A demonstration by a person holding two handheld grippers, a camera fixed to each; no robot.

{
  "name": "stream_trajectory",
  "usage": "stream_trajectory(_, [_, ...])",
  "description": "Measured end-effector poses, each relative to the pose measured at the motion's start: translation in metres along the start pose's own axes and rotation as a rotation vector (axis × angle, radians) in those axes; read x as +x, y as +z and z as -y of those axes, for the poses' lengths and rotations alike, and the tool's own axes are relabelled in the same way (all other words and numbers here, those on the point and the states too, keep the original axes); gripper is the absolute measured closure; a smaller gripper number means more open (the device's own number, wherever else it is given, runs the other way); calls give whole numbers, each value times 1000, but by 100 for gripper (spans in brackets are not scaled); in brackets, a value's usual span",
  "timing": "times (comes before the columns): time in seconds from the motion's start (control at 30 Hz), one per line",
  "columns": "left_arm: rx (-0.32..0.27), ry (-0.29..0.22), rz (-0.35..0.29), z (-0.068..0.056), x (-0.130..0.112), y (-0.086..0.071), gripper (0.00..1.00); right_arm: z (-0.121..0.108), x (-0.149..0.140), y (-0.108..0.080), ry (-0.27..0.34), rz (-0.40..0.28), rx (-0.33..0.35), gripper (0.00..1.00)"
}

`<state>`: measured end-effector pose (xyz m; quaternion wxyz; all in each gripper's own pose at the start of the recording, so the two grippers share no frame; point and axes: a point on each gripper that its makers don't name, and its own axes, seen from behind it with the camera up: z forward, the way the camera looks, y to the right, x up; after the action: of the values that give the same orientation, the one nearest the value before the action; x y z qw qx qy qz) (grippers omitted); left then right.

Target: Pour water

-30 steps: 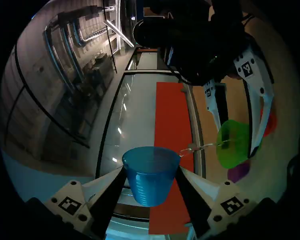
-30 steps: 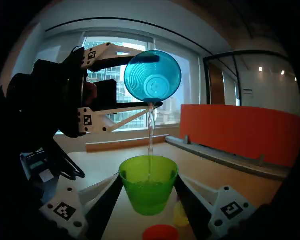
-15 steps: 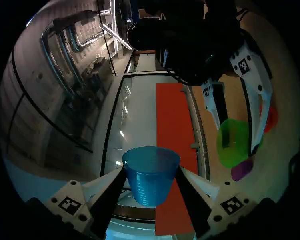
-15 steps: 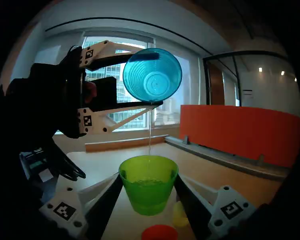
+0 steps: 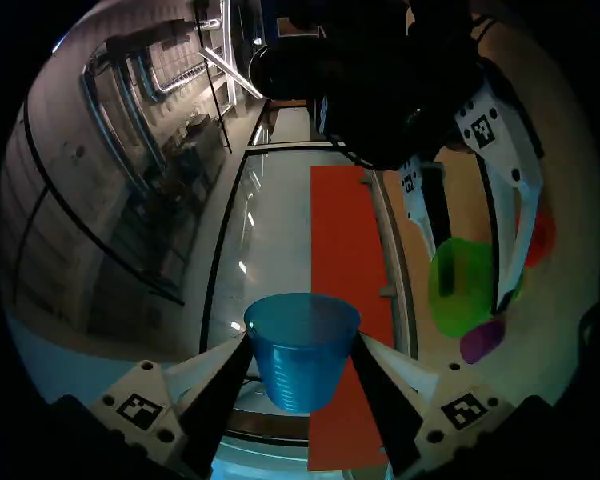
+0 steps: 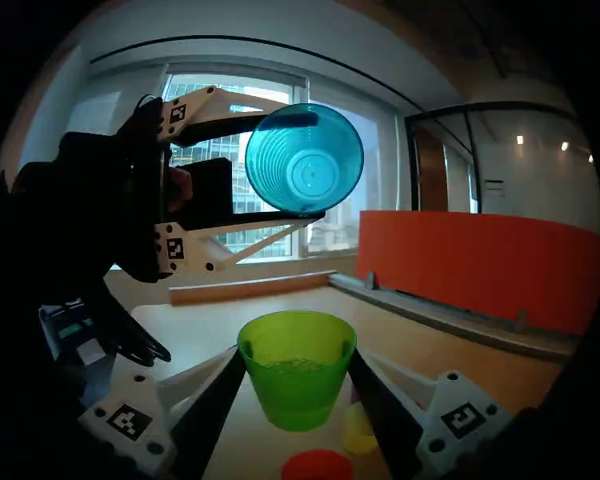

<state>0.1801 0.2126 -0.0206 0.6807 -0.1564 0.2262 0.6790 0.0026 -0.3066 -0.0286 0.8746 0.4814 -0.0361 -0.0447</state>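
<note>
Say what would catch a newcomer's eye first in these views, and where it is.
In the right gripper view, the blue cup, tipped sideways in the left gripper, hangs high against the window. Below it, the right gripper clamps the green cup holding some water; an orange partition glows to the right.

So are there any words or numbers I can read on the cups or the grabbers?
No words or numbers can be read.
The marker squares: black-and-white patterns, not letters.
The wall sign: too small to read.
The blue cup and the green cup: no print shows.
</note>
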Motion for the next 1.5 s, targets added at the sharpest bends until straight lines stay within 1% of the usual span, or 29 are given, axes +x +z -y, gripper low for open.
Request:
stream_trajectory(0.1, [-1,-9,0,1,-1,0,16,0,-1,0,-1,1,-1,11])
stream_trajectory(0.3, [3,-74,7,2,-4,1,16,-1,0,0,-2,0,-5,11])
stream_trajectory(0.4, [2,-116,12,0,-6,1,16,-1,0,0,-3,0,-6,11])
stream_trajectory(0.6, [-3,-215,27,-5,-10,3,16,-1,2,-1,-6,-4,-9,11])
stream_trajectory(1.1, [-15,-402,27,-16,-12,4,16,1,3,-2,-11,-5,-12,11])
stream_trajectory(1.33, [-7,-490,29,-13,-17,7,16,-1,3,-4,-11,-8,-17,11])
stream_trajectory(1.4, [-4,-522,32,-12,-19,7,16,-1,3,-5,-11,-8,-18,11])
stream_trajectory(1.5, [-4,-584,31,-12,-20,6,16,-2,3,-5,-13,-9,-20,11])
